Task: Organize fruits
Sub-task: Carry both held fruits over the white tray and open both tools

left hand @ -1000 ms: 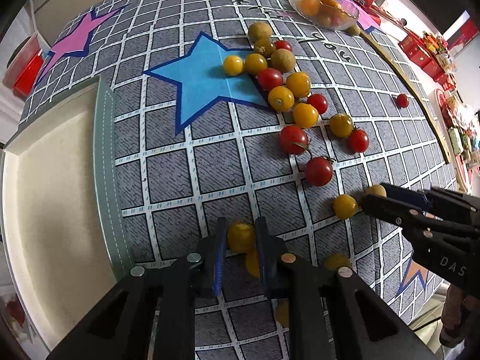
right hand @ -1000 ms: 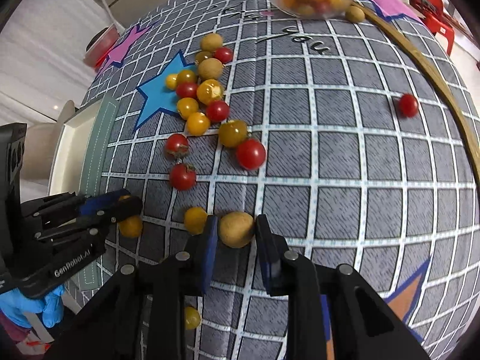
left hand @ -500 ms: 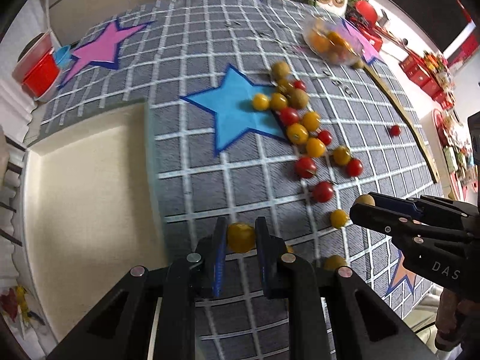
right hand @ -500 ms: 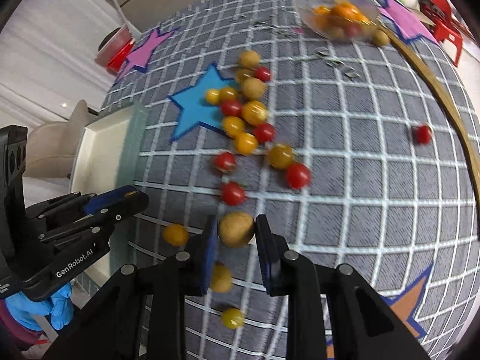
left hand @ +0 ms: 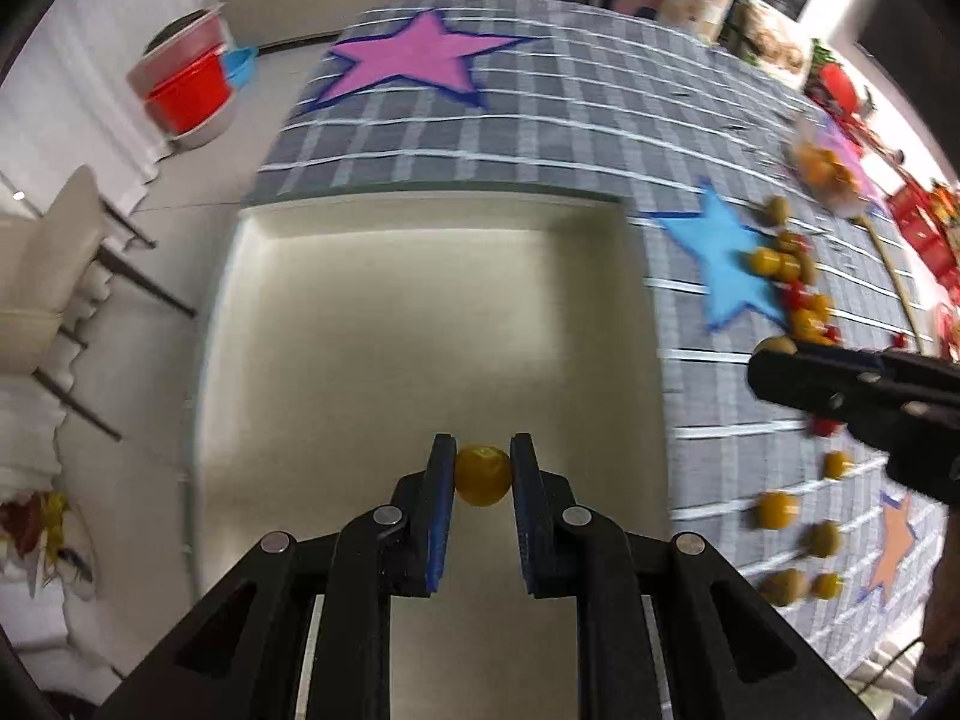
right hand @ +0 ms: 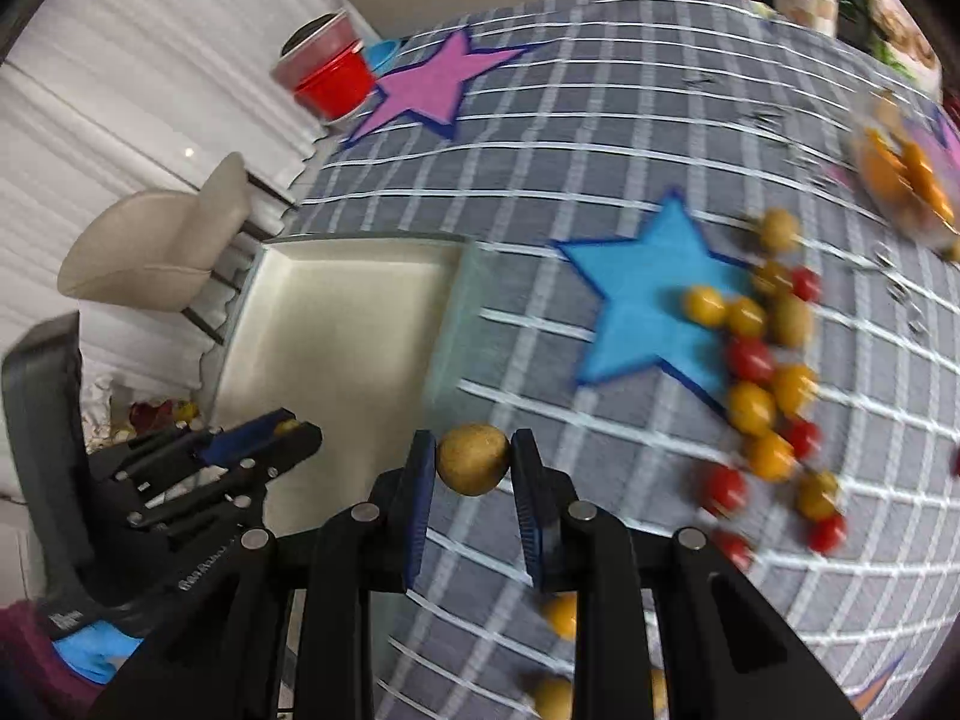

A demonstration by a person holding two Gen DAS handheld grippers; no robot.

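My left gripper is shut on a yellow cherry tomato and holds it above the cream tray. My right gripper is shut on a round brown fruit, above the grey checked cloth next to the tray's right rim. The left gripper also shows in the right wrist view, over the tray. The right gripper shows in the left wrist view. Several red, yellow and brown fruits lie scattered on the cloth beside the blue star.
A clear bowl of orange fruit stands at the far right of the table. A pink star marks the far cloth. A red pot and a beige chair stand on the floor to the left.
Both grippers have swung left with their fruit. The left gripper has moved from over the cloth to over the tray; the right one has come to the tray's right rim.
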